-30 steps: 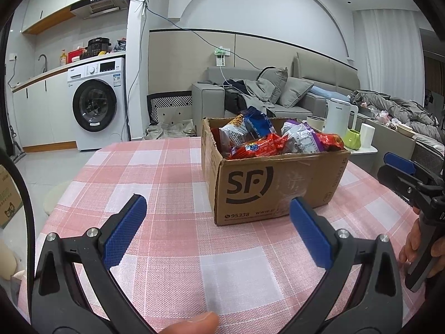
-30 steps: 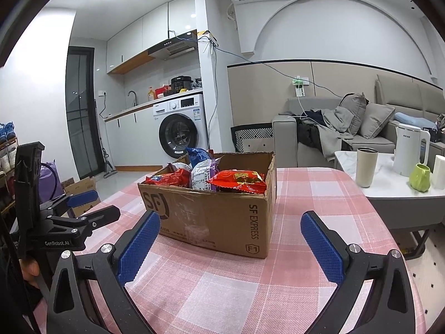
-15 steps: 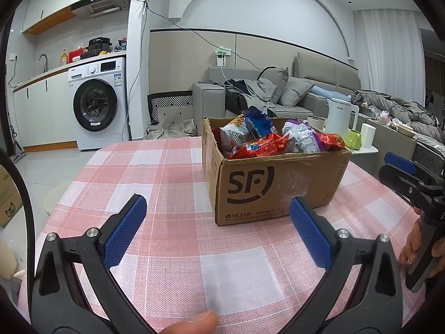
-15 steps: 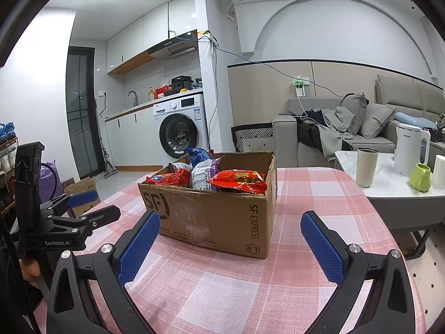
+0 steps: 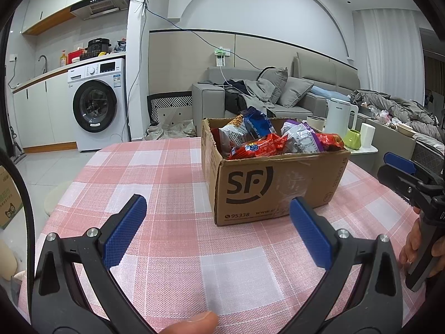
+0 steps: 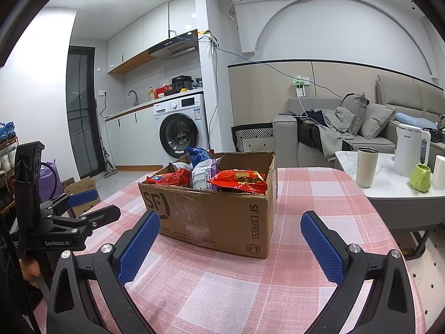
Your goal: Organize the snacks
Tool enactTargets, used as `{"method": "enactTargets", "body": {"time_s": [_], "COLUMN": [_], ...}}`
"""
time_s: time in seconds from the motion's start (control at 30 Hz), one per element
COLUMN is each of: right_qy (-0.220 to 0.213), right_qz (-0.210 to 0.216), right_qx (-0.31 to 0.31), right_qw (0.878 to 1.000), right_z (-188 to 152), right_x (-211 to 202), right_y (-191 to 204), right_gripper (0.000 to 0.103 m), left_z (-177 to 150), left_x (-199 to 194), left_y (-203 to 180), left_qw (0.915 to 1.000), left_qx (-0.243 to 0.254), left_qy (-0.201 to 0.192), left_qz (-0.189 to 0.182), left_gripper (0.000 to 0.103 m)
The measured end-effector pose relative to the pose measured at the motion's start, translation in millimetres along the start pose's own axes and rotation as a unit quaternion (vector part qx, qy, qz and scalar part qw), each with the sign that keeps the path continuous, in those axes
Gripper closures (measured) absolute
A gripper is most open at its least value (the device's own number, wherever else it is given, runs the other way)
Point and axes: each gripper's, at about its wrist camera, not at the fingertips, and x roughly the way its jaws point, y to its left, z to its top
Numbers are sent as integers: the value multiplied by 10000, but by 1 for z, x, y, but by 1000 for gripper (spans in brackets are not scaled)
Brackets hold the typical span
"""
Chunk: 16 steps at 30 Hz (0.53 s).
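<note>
Snacks (image 5: 274, 140) in red, blue and purple packets fill an open cardboard box (image 5: 274, 186) that stands on the pink checked tablecloth (image 5: 172, 183). The left gripper (image 5: 219, 228) hovers low over the cloth just short of the box, its blue pads spread wide with nothing between them. The right gripper (image 6: 229, 246) hangs near the box's other corner, equally wide open and empty. A white kettle (image 6: 408, 150) sits on the side table beyond.

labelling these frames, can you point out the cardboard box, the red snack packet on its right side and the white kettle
cardboard box (image 6: 222, 222), right wrist view, on its front right wall.
red snack packet (image 6: 239, 179), right wrist view, on the middle of the wrapper.
white kettle (image 6: 407, 150), right wrist view, on its body.
</note>
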Motion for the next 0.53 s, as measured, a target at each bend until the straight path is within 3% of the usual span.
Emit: {"method": "enactTargets", "body": {"time_s": [0.53], "right_qy": [-2], "right_qz": [2], "right_qx": [0], "right_qw": [10000], "right_z": [0], "right_x": [0], "right_y": [0], "right_gripper": [0], "left_z": [1], "left_x": [-1], "left_y": [0], "left_qw": [10000], "left_qx": [-15], "left_qy": [-16], "left_qz": [-3], "left_gripper": [0]}}
